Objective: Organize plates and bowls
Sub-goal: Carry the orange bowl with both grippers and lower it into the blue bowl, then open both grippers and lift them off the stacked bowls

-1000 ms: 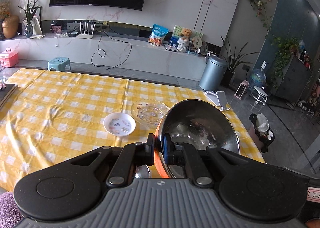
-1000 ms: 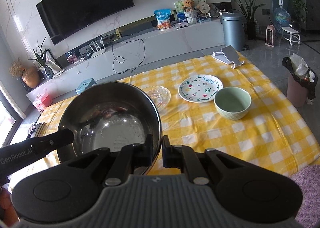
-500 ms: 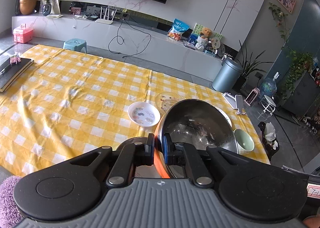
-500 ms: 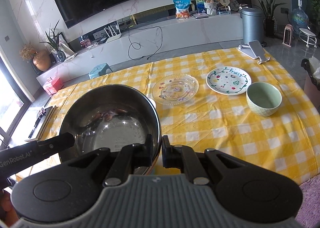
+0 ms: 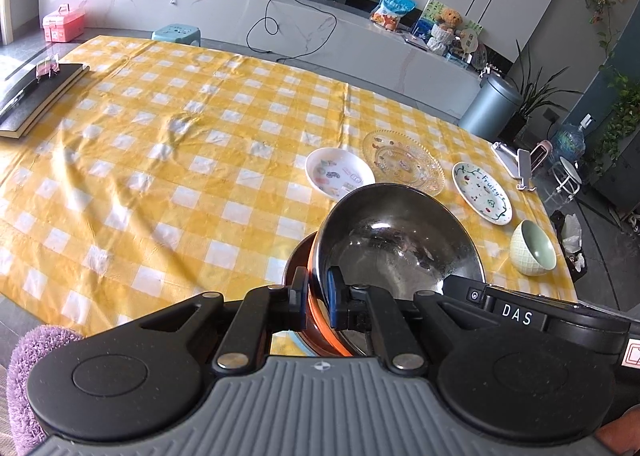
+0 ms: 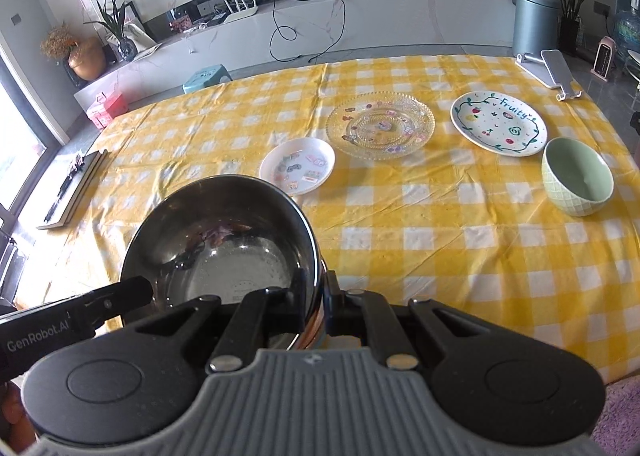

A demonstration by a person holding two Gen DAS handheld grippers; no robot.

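Nearest the cameras, the left gripper [image 5: 318, 302] and right gripper [image 6: 314, 306] each clamp opposite rims of the steel bowl [image 6: 224, 244], held tilted above the checked tablecloth [image 6: 440, 216]. Beyond it lie a small white plate [image 6: 298, 166], glass plate [image 6: 380, 124], painted plate [image 6: 498, 122] and green bowl [image 6: 578, 180].

Legible markings noted: "Fruity" is hand-lettered in blue on the white painted plate [image 6: 498, 122] near the counter's far right corner. "GenRobot.AI" is printed in white on the left gripper [image 6: 60, 326]. "DAS" appears on the right gripper [image 5: 516, 314].
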